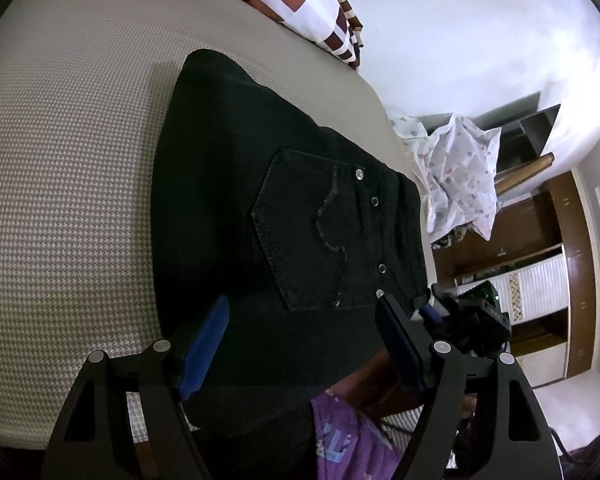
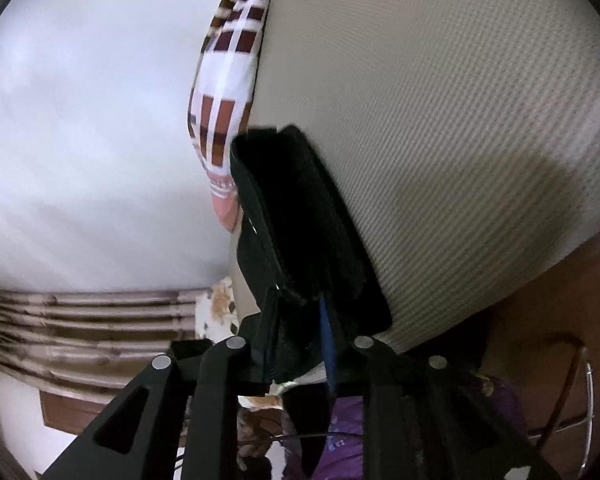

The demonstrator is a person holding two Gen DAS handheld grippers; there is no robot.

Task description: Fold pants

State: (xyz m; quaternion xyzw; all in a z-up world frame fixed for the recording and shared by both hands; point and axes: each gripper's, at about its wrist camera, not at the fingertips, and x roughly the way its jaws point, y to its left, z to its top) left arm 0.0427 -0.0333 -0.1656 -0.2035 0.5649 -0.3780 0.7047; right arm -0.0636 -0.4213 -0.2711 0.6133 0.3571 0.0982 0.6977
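The black pants (image 1: pixel 284 208) lie folded on the bed (image 1: pixel 68 168), pocket up, the left hand-held gripper (image 1: pixel 300 344) gaping empty above them while the right hand-held gripper (image 2: pixel 300 332) pinches the waistband edge, probably to square the fold.

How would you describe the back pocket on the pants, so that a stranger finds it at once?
Start at the beige bed cover; on it lie the black pants, folded. On their upper layer, near the waistband, is the back pocket: five-sided, with curved decorative stitching and small silver rivets along its edge.
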